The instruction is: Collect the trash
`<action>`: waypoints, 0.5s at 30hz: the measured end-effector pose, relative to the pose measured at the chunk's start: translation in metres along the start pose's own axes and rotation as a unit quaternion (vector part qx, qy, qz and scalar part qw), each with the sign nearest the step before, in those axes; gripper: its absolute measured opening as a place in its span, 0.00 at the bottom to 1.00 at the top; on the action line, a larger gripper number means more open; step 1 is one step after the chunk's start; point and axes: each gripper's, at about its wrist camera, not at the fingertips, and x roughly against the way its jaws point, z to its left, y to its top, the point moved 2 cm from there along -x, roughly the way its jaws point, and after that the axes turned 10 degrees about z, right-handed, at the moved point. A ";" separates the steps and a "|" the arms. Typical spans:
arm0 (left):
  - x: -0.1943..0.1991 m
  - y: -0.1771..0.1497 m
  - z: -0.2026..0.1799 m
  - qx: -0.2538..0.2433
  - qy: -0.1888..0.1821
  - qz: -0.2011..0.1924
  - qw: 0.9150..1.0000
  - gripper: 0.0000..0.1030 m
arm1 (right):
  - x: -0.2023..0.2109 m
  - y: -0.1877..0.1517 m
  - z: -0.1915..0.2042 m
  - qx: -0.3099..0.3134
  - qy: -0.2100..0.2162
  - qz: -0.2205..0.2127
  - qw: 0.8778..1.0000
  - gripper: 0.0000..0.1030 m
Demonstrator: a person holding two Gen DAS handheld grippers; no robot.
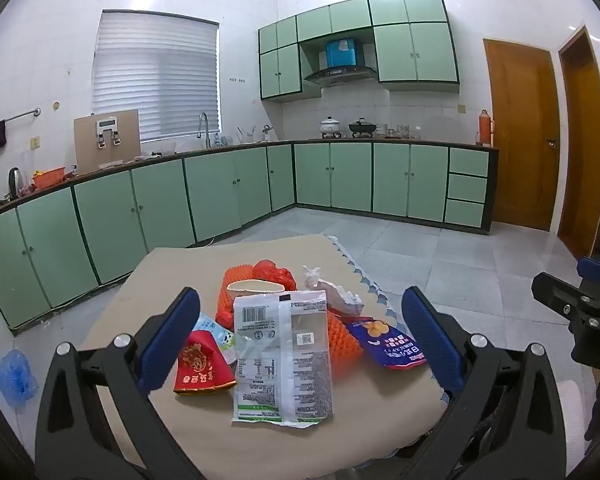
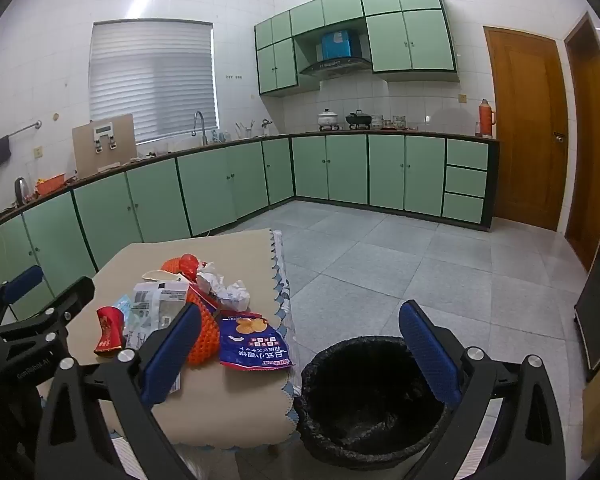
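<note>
since nothing has been lifted yet, both sets of tongs hang spread to their widest with nothing between the pads, which looks like readiness for a first pick. nearest the left gripper [image 1: 300, 336], almost centred between its blue fingers [image 1: 172, 336], lies the white food pouch [image 1: 282, 356] with a barcode, flat on the beige table [image 1: 148, 280]; it sits ahead of the pads and not touching them, so a push forward and down would probably reach it. just left of the pouch is a red printed wrapper [image 1: 202, 368], and just right a blue snack bag [image 1: 388, 342], near the right-hand finger. behind these, orange foam fruit netting [image 1: 342, 338], a paper cup [image 1: 256, 289] on its side, a red plastic bag [image 1: 272, 270] and crumpled clear plastic with tissue [image 1: 332, 292] are heaped together, touching.

the right gripper [image 2: 300, 352] hovers off the table's scalloped edge, over the bin lined with a black bag [image 2: 364, 396], which stands on the floor just beside the table, likely placed there so that trash travels only a short way. in that view the blue snack bag [image 2: 254, 344] lies just beyond the left finger, at the edge nearest the bin. farther off run green cabinets [image 1: 228, 188].
</note>
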 end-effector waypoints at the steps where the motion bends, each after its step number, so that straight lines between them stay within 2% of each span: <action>1: 0.000 0.000 0.000 0.000 0.000 0.000 1.000 0.95 | 0.000 0.000 0.000 0.000 0.000 -0.001 1.000 0.94; 15: 0.008 0.010 0.006 0.000 0.001 0.000 1.000 0.95 | 0.002 0.001 0.001 -0.002 0.000 -0.003 1.000 0.94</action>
